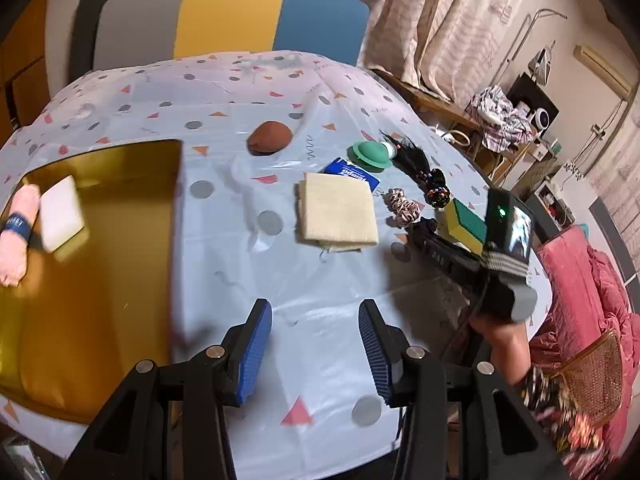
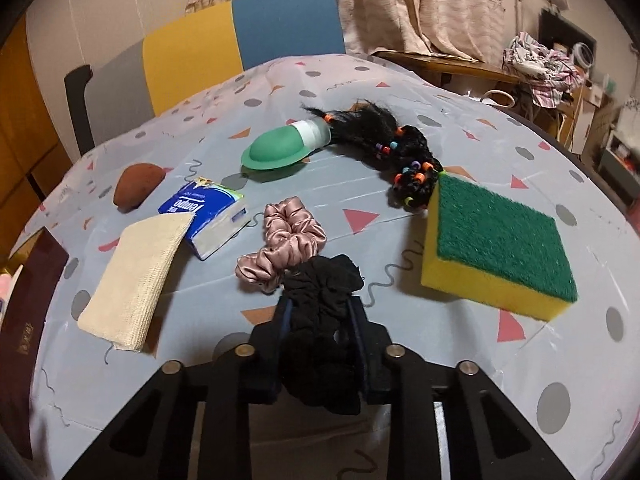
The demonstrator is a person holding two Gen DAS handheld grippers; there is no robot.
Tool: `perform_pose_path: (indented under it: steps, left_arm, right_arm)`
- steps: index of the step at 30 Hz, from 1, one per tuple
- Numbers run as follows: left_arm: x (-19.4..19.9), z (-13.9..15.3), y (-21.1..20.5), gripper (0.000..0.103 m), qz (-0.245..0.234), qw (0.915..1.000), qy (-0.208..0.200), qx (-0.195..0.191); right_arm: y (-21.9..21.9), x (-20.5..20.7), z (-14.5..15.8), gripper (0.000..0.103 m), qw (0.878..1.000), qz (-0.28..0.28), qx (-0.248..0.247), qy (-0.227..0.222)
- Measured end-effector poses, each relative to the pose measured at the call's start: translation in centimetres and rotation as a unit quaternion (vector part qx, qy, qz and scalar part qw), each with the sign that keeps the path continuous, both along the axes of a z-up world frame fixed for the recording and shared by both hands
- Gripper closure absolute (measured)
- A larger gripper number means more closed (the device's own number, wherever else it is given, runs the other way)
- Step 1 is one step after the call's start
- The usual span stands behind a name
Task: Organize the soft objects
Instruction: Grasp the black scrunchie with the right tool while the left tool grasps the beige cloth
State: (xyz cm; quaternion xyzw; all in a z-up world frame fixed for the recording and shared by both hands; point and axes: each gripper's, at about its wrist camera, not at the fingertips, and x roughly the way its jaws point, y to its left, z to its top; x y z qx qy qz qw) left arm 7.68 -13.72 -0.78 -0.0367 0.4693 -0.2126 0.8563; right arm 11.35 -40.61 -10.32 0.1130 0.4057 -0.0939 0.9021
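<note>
At the far left of the left wrist view sits a gold box [image 1: 100,272], open, with a pink plush toy [image 1: 16,240] wearing a blue band and a white sponge block [image 1: 62,214] lying side by side at its far end. To the right of the box, on the patterned tablecloth [image 1: 224,216], the left gripper [image 1: 316,350] hovers with its blue-padded fingers [image 1: 254,354] apart and nothing between them.

Beyond it a brown rounded lump [image 1: 270,137] lies alone; what it is made of is hard to tell from here. Next comes a folded cream cloth [image 2: 136,280], its far corner overlapping a blue Tempo tissue pack [image 2: 208,216]. Behind the pack a green dome-shaped piece [image 2: 280,150] rests against a white cap, touching a black hairpiece with coloured beads [image 2: 400,152].

In the middle foreground of the right wrist view a pink satin scrunchie [image 2: 284,244] lies just beside a black scrunchie [image 2: 320,320]. The right gripper [image 2: 320,320] is pinched on that black scrunchie, the fabric bunched between its fingers, near the table's front edge.

Furthest right, a yellow sponge with a green scouring face [image 2: 496,240] lies flat, its far corner touching the beaded hairpiece.
</note>
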Motion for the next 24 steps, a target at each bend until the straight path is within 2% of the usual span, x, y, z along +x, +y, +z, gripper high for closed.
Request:
perform_pose_path:
  steps: [4,6,7,9,11,15,19,24]
  left_arm:
    - [2.2,-0.7,-2.6,0.055,-0.019,0.9996,0.012,0.018]
    - [3.3,-1.3,-3.6,0.044,-0.026,0.9992,0.027,0.016]
    - [3.9,-1.5,-4.2,0.036,-0.029,0.999,0.031,0.012]
    - [5.3,-1.8,-5.1,0.035,-0.031,0.9989,0.035,0.007]
    - [7.0,-2.1,-6.4,0.028,-0.033,0.9988,0.033,0.011]
    - [10.1,-3.3,-8.9,0.027,-0.032,0.9975,0.045,0.044]
    - [12.7,-4.8,-11.1,0.021,-0.044,0.9954,0.037,0.077]
    - [14.5,-6.4,-12.2,0.017,-0.067,0.9944,0.036,0.073]
  right_arm:
    - [-0.2,-0.8,-0.1,0.079,1.0,-0.007,0.012,-0.016]
    - [-0.4,-1.1,-0.1,0.079,0.999,-0.012,0.018,-0.023]
    - [-0.5,-1.2,-0.1,0.079,0.999,-0.013,0.022,-0.025]
    - [-0.6,-1.2,-0.2,0.079,0.999,-0.013,0.026,-0.028]
    - [-0.6,-1.3,-0.2,0.079,0.999,-0.013,0.027,-0.03]
    - [-0.5,-1.3,-0.4,0.079,0.999,-0.014,0.026,-0.033]
    - [-0.7,-1.4,-0.4,0.079,0.999,-0.015,0.034,-0.038]
    - [-0.8,-1.5,-0.5,0.079,0.998,-0.015,0.036,-0.042]
